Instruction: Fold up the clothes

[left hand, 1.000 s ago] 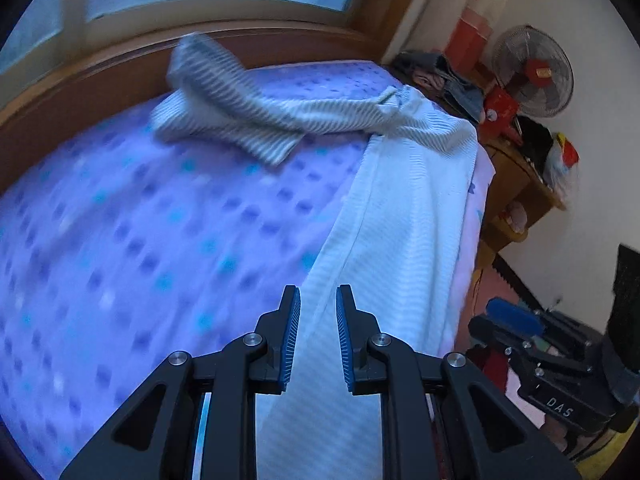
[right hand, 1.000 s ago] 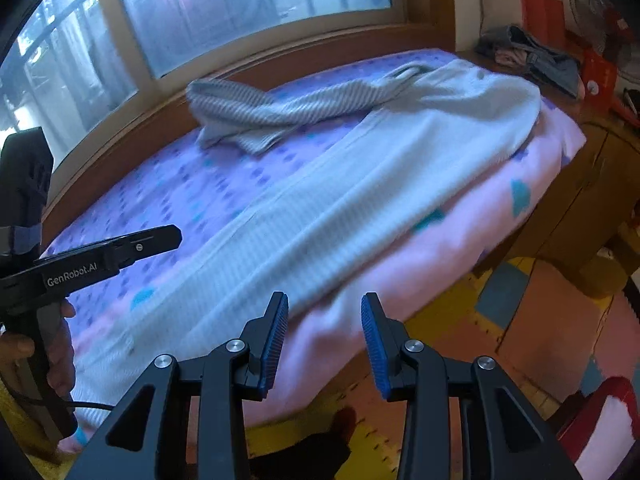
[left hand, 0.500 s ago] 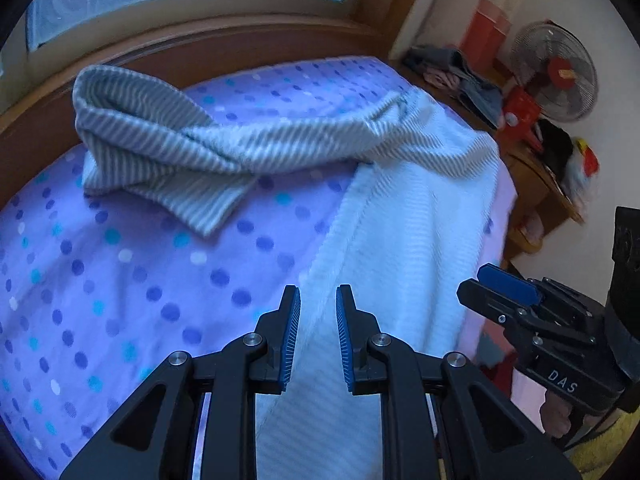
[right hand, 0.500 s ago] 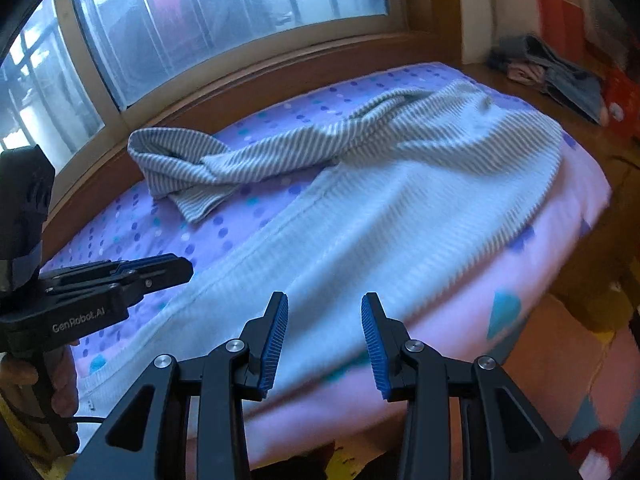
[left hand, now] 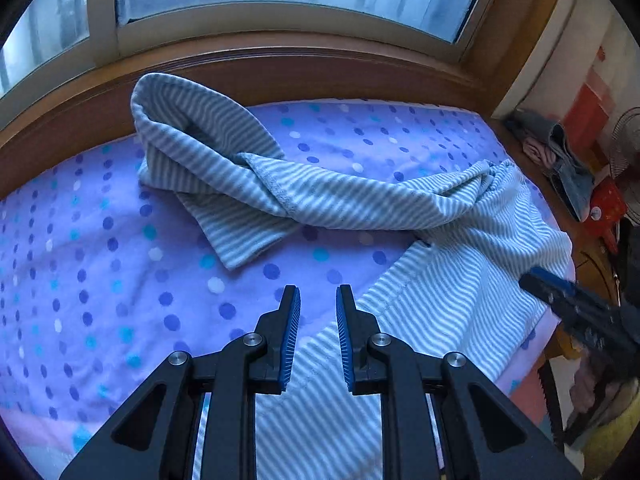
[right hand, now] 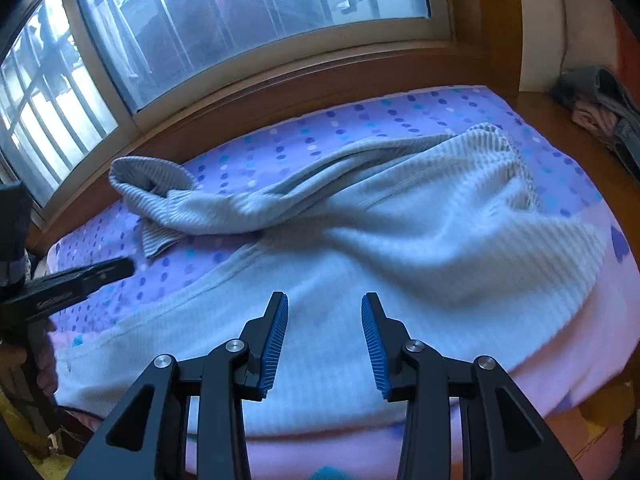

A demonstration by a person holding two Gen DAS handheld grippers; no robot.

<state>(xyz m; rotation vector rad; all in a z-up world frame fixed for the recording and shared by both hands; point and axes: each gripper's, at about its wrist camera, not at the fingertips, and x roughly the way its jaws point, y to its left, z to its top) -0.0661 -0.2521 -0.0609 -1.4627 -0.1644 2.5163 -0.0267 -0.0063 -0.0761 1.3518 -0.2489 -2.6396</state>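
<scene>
Striped garment spread lengthwise across the dotted purple bedsheet, body portion along the near edge of the bed, running from near left to far right. One sleeve thrown out toward the far left, twisted on itself, cuff end bunched up against the wooden window ledge. In the right wrist view, same garment lying wrinkled rather than flat, far-right end draped close to the bed's right edge, near hem hanging just over the near side.

Left gripper positioned above the inner edge of the body portion, jaws parted narrowly, nothing between them. Right gripper positioned over the middle of the body portion, jaws parted wider, also holding nothing. No contact with the cloth visible at either set of pads.

Progress, judged from layout only: no neat stacked fold visible; garment not yet in a finished folded form. Body panel roughly laid out, sleeve not brought in over it, wrinkles not smoothed. Remaining, by this judgement: straightening the twisted sleeve, laying it onto the body, then folding the body down to a compact shape.

Pile of other clothing on the far-right wooden surface; folded or not, cannot tell.
</scene>
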